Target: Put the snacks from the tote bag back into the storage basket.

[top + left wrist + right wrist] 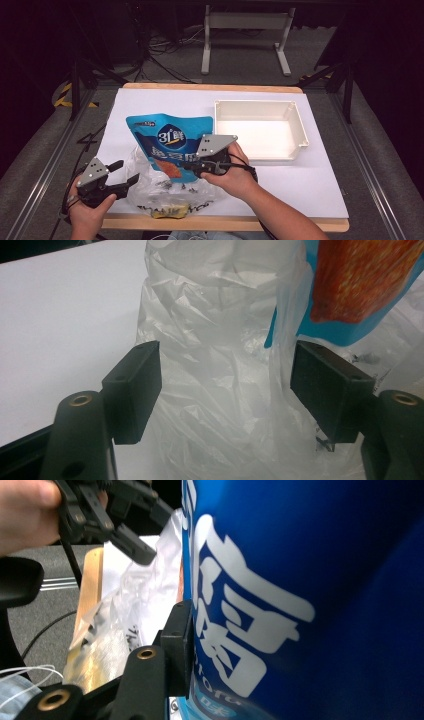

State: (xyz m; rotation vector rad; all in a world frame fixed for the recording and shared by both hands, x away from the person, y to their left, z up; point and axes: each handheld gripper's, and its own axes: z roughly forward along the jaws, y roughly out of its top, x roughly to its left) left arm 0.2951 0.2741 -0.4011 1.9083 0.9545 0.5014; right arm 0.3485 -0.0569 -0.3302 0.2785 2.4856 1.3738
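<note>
Nearest the high camera, the person's right hand [235, 175] holds the right tongs [197, 169] clamped on the blue snack pouch [170, 142], which stands half out of the clear plastic bag [150, 185] at the front of the worktop [320, 185]. To lift it cleanly I judge the pull should go straight up, while the left tongs [122, 176], spread wide around a fold of the film without pinching it, close to pin the bag down. By count: one worktop, one empty white tray [299, 131], one bag, one pouch, one small yellow packet [170, 211] inside the bag, two tongs.
</note>
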